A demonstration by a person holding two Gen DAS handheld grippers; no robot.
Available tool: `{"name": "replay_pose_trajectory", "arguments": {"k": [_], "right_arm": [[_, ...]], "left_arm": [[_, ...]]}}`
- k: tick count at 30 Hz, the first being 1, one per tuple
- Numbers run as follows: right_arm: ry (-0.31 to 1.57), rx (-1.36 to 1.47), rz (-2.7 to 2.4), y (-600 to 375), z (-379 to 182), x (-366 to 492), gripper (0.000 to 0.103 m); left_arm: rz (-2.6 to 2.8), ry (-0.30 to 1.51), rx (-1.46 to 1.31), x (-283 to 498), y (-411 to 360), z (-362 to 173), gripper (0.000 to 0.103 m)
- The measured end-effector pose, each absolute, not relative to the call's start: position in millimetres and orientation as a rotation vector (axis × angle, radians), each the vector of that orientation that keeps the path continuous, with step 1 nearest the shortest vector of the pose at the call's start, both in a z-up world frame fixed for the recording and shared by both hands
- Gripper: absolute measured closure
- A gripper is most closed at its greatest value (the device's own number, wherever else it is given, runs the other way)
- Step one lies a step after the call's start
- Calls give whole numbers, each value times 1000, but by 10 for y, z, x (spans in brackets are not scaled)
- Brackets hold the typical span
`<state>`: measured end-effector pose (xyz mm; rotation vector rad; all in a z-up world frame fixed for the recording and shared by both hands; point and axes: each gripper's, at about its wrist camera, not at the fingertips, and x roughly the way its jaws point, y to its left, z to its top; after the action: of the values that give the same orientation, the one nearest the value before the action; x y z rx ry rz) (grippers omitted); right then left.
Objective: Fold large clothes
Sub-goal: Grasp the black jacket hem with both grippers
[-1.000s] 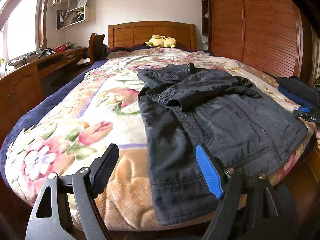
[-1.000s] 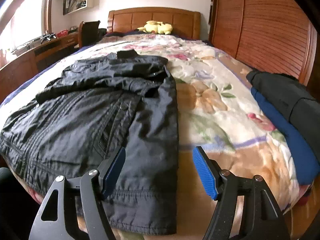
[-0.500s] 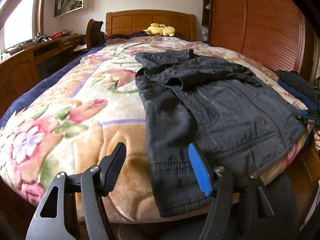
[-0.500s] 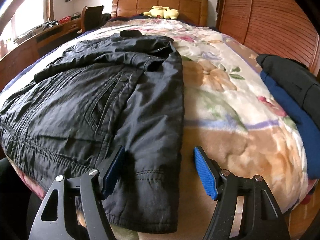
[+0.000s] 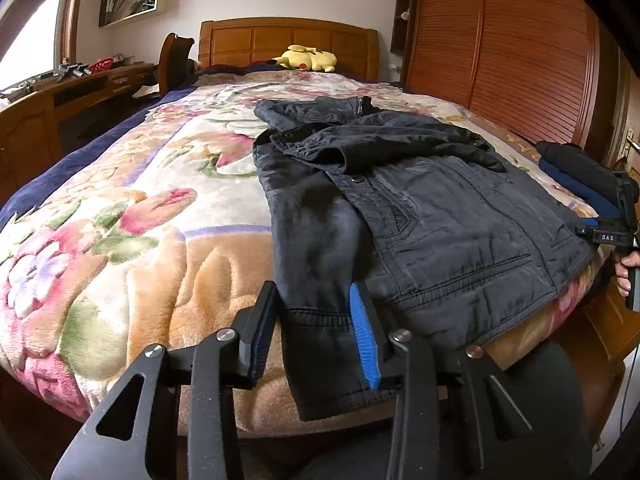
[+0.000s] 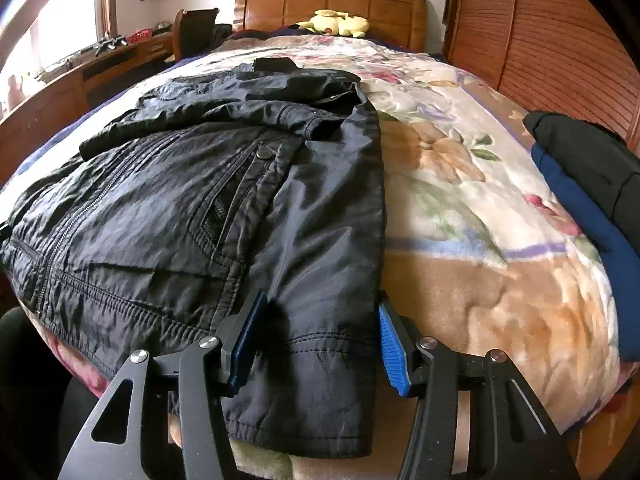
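A dark jacket (image 5: 440,208) lies spread on the floral blanket (image 5: 132,216) at the bed's near edge. The left gripper (image 5: 316,332) straddles the jacket's left cuff, jaws closing around it, pads not yet pressing. The right gripper (image 6: 316,340) likewise closes around the right cuff (image 6: 316,380), still released.

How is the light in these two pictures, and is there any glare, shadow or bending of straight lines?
Left wrist view: daylight from the window, which is washed out white; the wardrobe bows from the fisheye lens. Right wrist view: the window again glares, the dark jacket shows soft shine, and one finger throws a shadow on the cuff.
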<state>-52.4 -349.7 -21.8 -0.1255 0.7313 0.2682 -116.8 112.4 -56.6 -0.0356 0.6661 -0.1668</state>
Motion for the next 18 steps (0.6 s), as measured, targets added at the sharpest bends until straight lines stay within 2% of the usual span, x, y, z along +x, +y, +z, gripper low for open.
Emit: {"name": "replay_pose_trajectory", "arguments": {"k": [3, 7, 11, 18], "right_arm": [[738, -125, 273, -3500, -212, -513, 48], [743, -127, 280, -3495, -206, -503, 50], [747, -136, 290, -3480, -191, -512, 56], [751, -155, 289, -3473, -190, -503, 57]], "left_arm": [[-161, 665, -34, -1170, 1127, -560, 74], [-169, 665, -53, -1170, 1171, -552, 77], [-167, 669, -65, -1164, 1194, -564, 78], [-162, 677, -40, -1159, 1175, -599, 76]]}}
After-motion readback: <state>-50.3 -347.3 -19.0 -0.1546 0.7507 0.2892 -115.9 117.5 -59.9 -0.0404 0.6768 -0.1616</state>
